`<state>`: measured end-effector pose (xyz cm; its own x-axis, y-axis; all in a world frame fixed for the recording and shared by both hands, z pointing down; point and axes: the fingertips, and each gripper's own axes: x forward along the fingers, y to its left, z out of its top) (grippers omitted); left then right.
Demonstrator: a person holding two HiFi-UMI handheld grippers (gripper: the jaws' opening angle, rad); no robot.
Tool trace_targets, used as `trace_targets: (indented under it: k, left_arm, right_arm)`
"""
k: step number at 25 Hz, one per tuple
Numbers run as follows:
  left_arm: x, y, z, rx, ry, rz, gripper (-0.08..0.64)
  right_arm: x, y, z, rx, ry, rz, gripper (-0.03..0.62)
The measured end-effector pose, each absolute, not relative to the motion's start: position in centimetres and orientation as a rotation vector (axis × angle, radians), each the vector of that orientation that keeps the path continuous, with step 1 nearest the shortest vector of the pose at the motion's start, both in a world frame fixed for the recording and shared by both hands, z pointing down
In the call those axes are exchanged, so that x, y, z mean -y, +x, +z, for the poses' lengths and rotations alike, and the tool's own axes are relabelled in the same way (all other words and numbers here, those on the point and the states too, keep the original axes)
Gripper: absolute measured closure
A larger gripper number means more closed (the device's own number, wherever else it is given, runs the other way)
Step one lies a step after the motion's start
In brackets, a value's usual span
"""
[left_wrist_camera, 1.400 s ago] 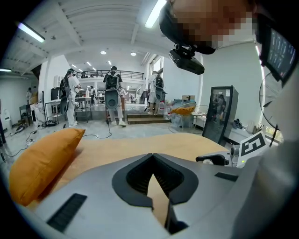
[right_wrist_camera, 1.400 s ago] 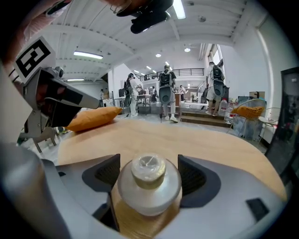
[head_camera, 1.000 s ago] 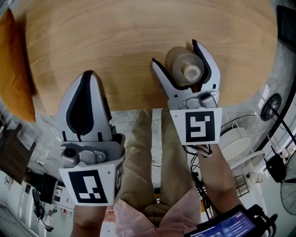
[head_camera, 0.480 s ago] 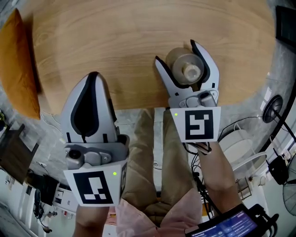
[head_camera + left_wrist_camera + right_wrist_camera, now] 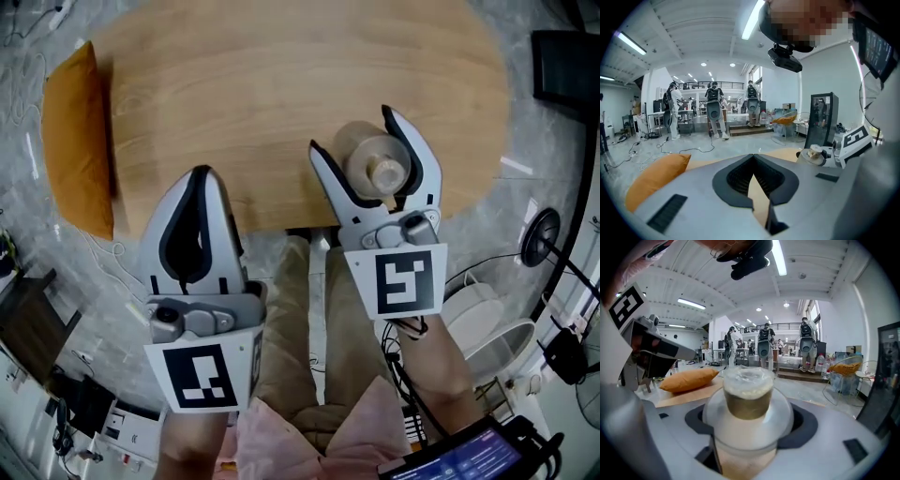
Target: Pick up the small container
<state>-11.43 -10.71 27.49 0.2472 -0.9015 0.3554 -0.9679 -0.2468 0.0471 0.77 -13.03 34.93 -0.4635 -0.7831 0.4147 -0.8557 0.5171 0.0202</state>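
Head view: my right gripper clasps the small container between its jaws, above the bench edge. My left gripper is pinched together.

Left gripper view: nothing sits between its jaws.

Right gripper view: only here the container's clear domed lid shows.

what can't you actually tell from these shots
- Underside of the small clear plastic container with tan cap: the head view looks straight down on it, and in the right gripper view its own body covers it, so lifted or resting is unclear.
- Its contents: cloudy wall, both views.
- Distant standing people: too small in either gripper view.
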Motion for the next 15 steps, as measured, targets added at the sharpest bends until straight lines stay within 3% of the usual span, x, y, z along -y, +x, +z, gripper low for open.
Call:
trace_targets:
  k: [15]
  left_arm:
    - [12.0, -11.8, 35.3, 1.887, 2.297, 0.287, 0.548]
  right_arm:
    - [15.9, 0.2, 37.7, 2.531, 1.422, 0.095, 0.253]
